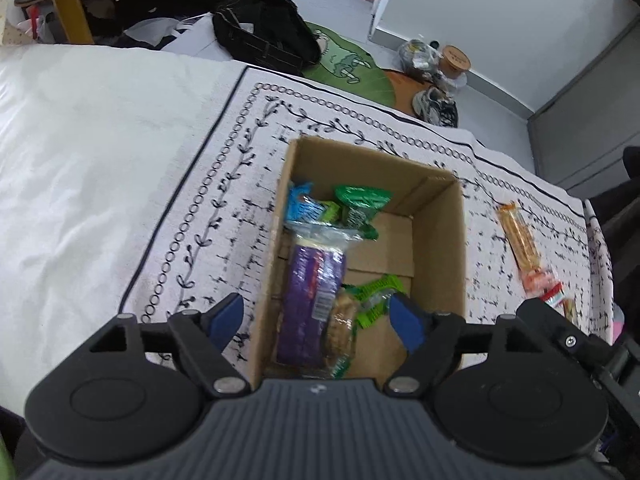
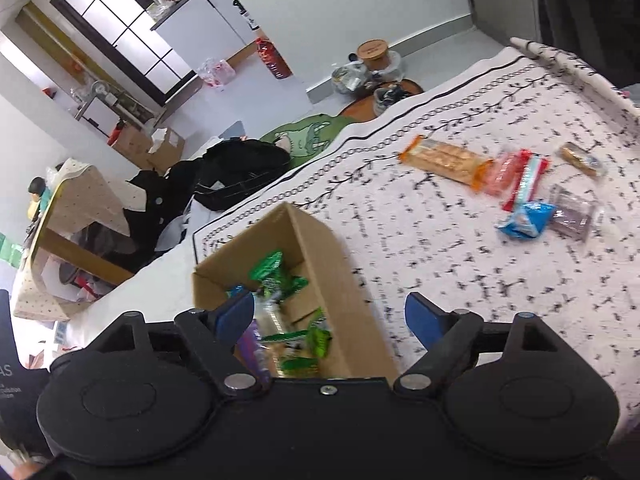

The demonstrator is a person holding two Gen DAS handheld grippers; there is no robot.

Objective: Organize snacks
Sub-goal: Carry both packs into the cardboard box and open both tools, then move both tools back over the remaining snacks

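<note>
An open cardboard box stands on a patterned white cloth; it also shows in the right wrist view. Inside lie a purple packet, a blue packet, green packets and a biscuit bar. My left gripper is open and empty above the box's near end. My right gripper is open and empty over the box's near right corner. Loose on the cloth are an orange cracker pack, a red-pink packet, a blue packet, a purple packet and a small brown bar.
The orange cracker pack and red packet lie right of the box. A plain white sheet covers the surface to the left. Beyond the far edge, on the floor, are a black bag, a green mat, shoes and jars.
</note>
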